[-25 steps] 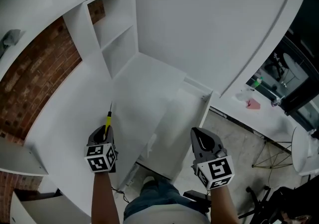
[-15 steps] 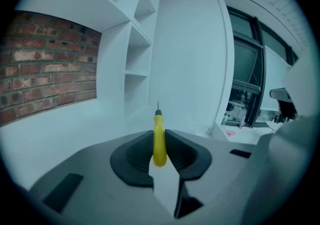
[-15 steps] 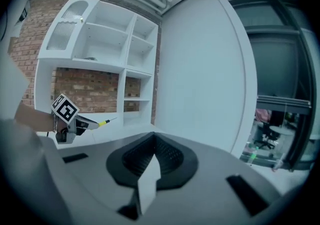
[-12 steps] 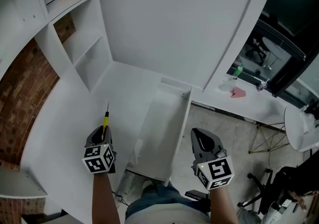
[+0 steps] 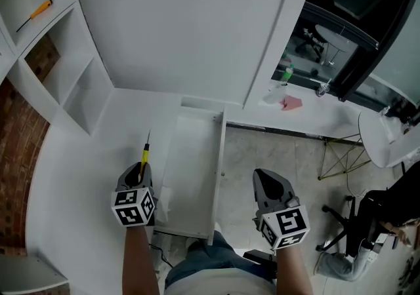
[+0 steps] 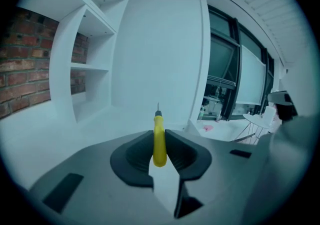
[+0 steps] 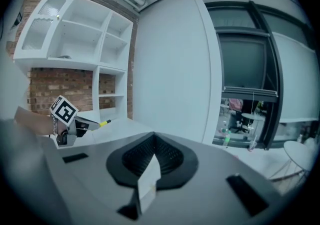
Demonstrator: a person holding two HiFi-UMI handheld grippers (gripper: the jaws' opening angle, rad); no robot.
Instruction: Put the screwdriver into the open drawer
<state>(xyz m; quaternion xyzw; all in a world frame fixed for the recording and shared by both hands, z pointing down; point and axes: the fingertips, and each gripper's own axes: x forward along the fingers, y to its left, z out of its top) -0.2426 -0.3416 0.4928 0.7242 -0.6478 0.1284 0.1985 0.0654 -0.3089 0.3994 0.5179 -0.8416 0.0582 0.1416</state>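
A white desk (image 5: 85, 169) runs under a tall white panel (image 5: 184, 25), with a white shelf unit (image 5: 72, 84) at 10 o'clock in the head view and a brick wall (image 5: 13, 156) at 9 o'clock. The open drawer (image 5: 190, 156) is pulled out of the desk towards 6 o'clock and lies between the two grippers. The left gripper (image 5: 141, 168) is over the desk just beside the drawer, at its 9 o'clock. Its jaws are narrowly parted and clamped on the yellow handle of the screwdriver (image 6: 159, 144), whose thin shaft points to 12 o'clock past the fingertips. The screwdriver is outside the drawer, and the drawer's left side wall stands between the two. The right gripper (image 5: 266, 177) hangs over the tiled floor (image 5: 275, 149) at the drawer's 3 o'clock, its jaws pressed together with nothing between them. A second, orange-handled screwdriver (image 5: 36, 15) lies on a high shelf at 10 o'clock, well apart from everything else. At 2 o'clock a window sill (image 5: 308, 115) carries a green bottle (image 5: 287, 76) and a small pink thing (image 5: 293, 103), possibly a cloth, though it is too small to tell. A white chair (image 5: 377, 143) stands at 3 o'clock.
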